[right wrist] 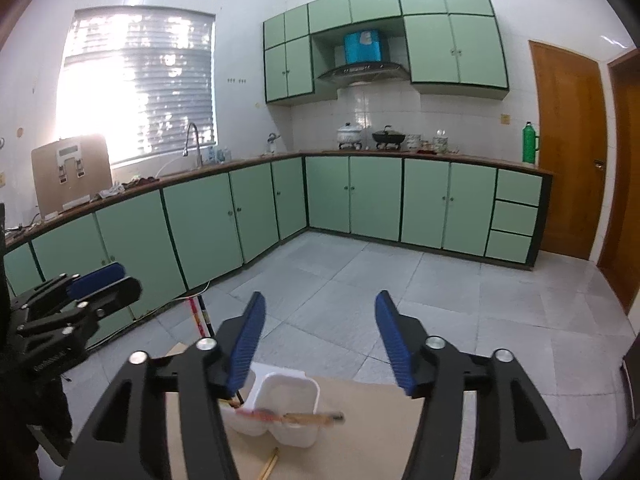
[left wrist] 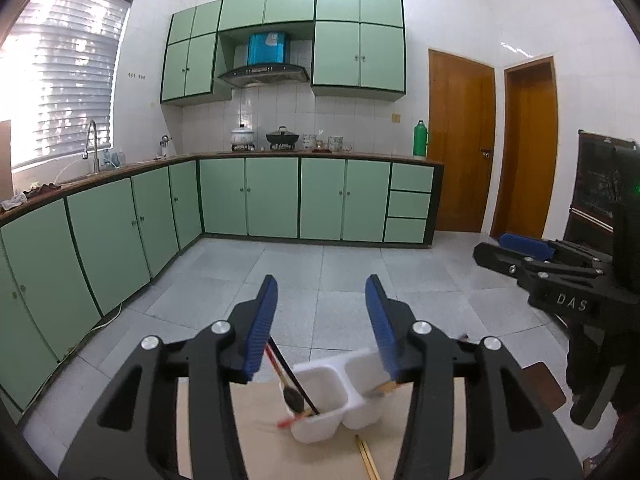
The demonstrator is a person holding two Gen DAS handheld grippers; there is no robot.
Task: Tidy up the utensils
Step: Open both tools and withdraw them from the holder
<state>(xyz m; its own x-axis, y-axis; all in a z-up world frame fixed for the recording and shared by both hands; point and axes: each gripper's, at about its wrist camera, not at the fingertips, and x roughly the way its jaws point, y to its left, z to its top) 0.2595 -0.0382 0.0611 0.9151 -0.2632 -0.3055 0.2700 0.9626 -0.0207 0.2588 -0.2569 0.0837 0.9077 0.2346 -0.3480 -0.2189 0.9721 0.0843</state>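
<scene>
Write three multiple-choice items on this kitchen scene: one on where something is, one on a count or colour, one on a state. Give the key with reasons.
1. Where does the white holder stand?
A. on the tan board
B. on the counter
C. in the sink

2. How many compartments does the holder have?
A. one
B. two
C. four

3. How do the left gripper and right gripper stand?
A. both open and empty
B. both shut on chopsticks
C. one open, one shut

Key:
1 A: the holder sits on the tan board, below both grippers.
2 B: two side-by-side cups show, with dark chopsticks leaning in the left one.
3 A: the blue pads of each gripper stand apart with only floor between them.
</scene>
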